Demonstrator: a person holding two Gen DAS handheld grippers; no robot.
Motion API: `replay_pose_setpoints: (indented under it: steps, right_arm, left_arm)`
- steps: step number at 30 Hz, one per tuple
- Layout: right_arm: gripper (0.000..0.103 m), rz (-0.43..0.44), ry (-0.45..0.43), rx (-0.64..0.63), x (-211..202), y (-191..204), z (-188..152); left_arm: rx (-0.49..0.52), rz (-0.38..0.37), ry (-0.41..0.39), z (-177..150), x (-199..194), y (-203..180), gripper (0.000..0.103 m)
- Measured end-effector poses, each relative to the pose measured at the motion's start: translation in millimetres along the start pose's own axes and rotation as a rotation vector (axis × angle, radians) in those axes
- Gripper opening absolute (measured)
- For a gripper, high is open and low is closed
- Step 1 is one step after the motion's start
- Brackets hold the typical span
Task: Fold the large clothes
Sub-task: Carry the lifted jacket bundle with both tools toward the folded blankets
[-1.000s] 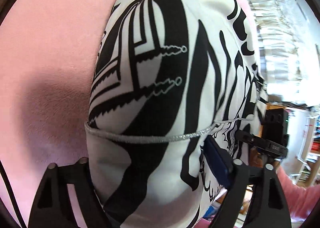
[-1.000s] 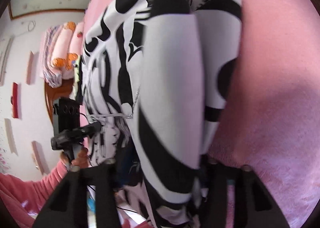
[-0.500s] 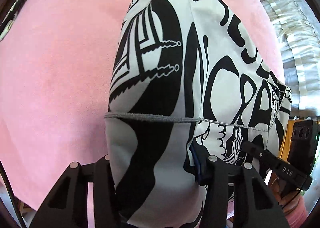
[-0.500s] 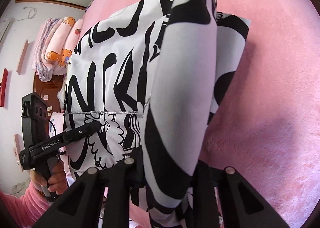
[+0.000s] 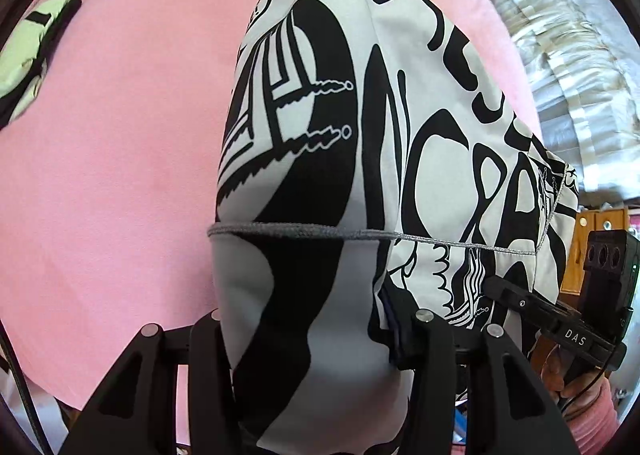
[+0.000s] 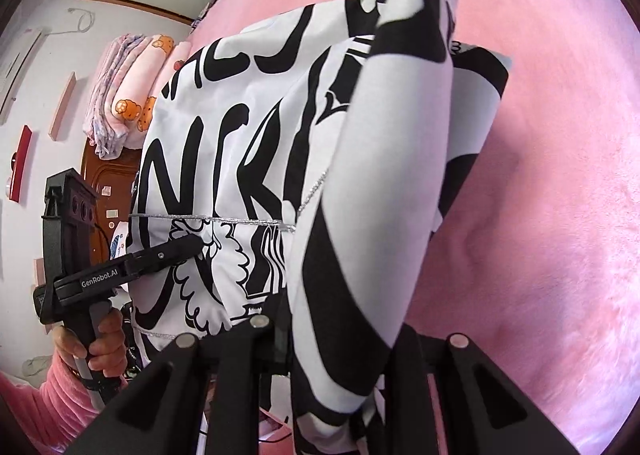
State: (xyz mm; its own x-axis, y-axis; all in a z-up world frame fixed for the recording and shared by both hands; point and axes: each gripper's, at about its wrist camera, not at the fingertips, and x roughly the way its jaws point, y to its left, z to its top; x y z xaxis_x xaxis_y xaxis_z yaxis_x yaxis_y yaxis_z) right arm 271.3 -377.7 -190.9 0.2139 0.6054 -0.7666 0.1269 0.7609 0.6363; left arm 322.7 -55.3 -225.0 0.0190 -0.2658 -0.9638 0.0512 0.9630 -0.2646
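Note:
A large white garment with bold black print [image 5: 344, 143] hangs lifted over a pink plush surface [image 5: 120, 175]. My left gripper [image 5: 312, 339] is shut on one corner of it, the cloth bunched between its fingers. My right gripper [image 6: 336, 339] is shut on the other corner of the same garment [image 6: 380, 175]. The cloth is stretched between the two, with a silver-stitched hem [image 5: 304, 233] running across. Each gripper shows in the other's view: the right one at the right of the left wrist view [image 5: 520, 301], the left one at the left of the right wrist view [image 6: 176, 247].
A pale green and black folded cloth [image 5: 28, 59] lies at the far left on the pink surface. Silvery curtains [image 5: 560, 75] hang at right. Stacked pink blankets [image 6: 132, 95] sit on a wooden cabinet [image 6: 104, 179] by the wall.
Both grippers have drawn back and up with the garment, stretching it wider between them. More pink surface and the green cloth have come into view.

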Motion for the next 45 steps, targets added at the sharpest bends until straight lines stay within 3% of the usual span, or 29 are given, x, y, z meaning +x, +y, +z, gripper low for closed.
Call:
replay_pose_setpoints:
  steps: [5,11,17,21,28,37,45]
  right_arm:
    - [0.018,-0.017,-0.042,-0.039,-1,52,-4]
    - [0.018,-0.021,-0.070,-0.075,25,132,8]
    - [0.018,0.020,-0.116,-0.122,68,224,37]
    - [0.018,0.062,-0.147,-0.183,103,288,62]
    - [0.018,0.104,-0.169,-0.296,159,375,113]
    - [0.018,0.157,-0.174,-0.398,237,455,179]
    - [0.019,0.228,-0.160,-0.467,330,505,227]
  left_arm:
    - [0.028,-0.040,-0.032,5,-42,39,0.046]
    - [0.036,-0.031,-0.089,28,-107,119,0.046]
    - [0.047,0.011,-0.171,60,-176,207,0.045]
    - [0.041,0.038,-0.232,83,-203,249,0.046]
    - [-0.018,0.060,-0.345,133,-248,360,0.046]
    - [-0.083,0.086,-0.440,200,-266,489,0.046]
    - [-0.131,0.149,-0.468,237,-244,577,0.046]
